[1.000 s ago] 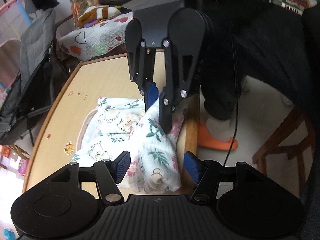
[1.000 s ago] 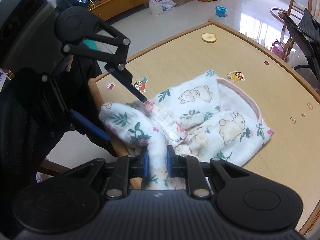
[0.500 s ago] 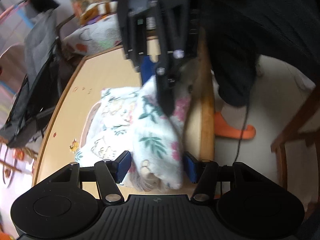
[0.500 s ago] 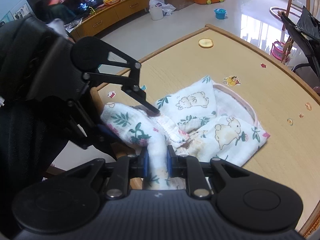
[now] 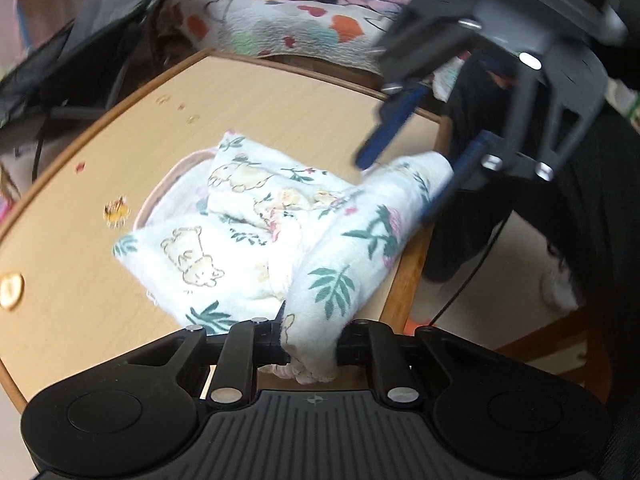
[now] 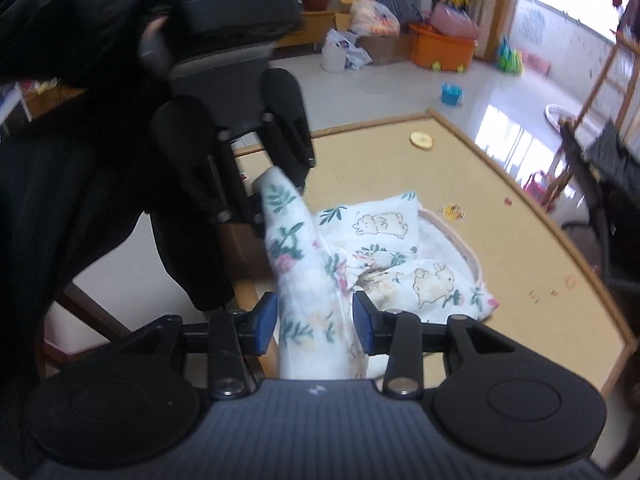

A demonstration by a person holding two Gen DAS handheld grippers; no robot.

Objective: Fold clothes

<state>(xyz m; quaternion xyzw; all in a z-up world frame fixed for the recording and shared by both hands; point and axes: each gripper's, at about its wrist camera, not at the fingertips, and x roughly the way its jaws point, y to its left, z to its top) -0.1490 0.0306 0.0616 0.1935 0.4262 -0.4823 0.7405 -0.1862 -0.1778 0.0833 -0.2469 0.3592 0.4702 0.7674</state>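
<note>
Left gripper [image 5: 310,346] pads hidden by garment [image 5: 256,236]

White baby garment [image 5: 256,236] printed with bears, rabbits, green leaves and pink flowers — soft, crumpled fabric with pink-trimmed edging. Mostly lying bunched on a light wooden table [image 5: 120,128], close to the near edge. One long section [image 6: 304,280] lifted off the surface and stretched taut — a narrow band rising from the heap, its two ends raised above the rest.
</note>
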